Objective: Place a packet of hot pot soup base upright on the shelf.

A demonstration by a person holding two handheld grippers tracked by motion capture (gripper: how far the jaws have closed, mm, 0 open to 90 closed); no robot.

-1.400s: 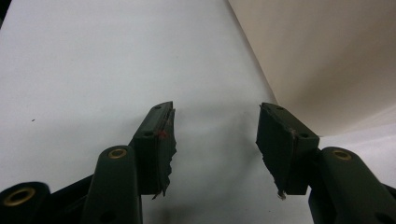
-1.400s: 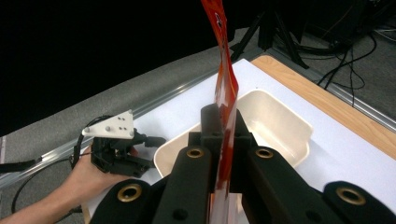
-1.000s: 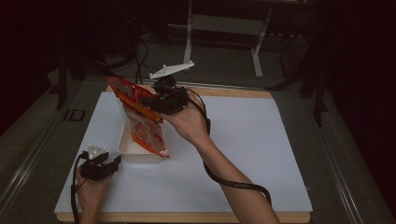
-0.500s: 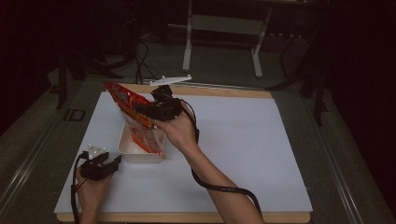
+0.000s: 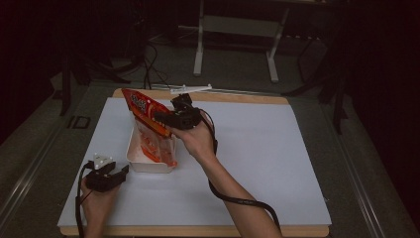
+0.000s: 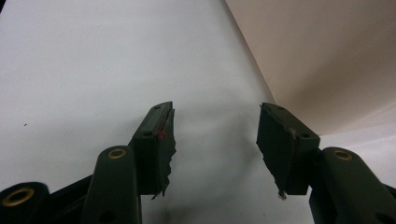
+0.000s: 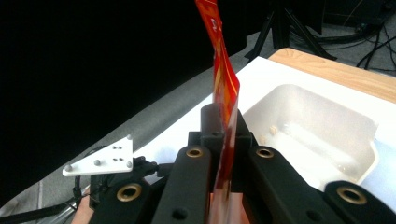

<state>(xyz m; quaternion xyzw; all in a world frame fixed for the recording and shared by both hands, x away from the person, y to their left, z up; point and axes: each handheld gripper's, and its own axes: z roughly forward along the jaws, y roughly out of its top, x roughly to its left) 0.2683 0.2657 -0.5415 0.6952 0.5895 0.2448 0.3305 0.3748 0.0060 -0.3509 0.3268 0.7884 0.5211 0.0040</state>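
Note:
A red and orange snack bag (image 5: 143,106) hangs tilted over a white tray (image 5: 132,148), its clear lower end down inside the tray. My right gripper (image 5: 161,119) is shut on the bag's upper part; in the right gripper view the jaws pinch the thin red bag (image 7: 223,88) edge-on, above the tray (image 7: 364,121). My left gripper (image 5: 121,173) rests on the white table surface just left of the tray's near corner. Its jaws (image 6: 215,135) stand open with nothing between them, and the tray's wall (image 6: 327,56) rises close on the right.
The white table sheet (image 5: 277,158) stretches wide to the right of the tray. A white bracket-like piece (image 5: 190,89) lies at the wooden far edge. The right gripper's cable (image 5: 237,198) trails along the forearm. Dark floor and stands lie beyond.
My right gripper has come down and to the left with the bag, so the bag's lower end now sits in the tray. The left gripper has stayed put.

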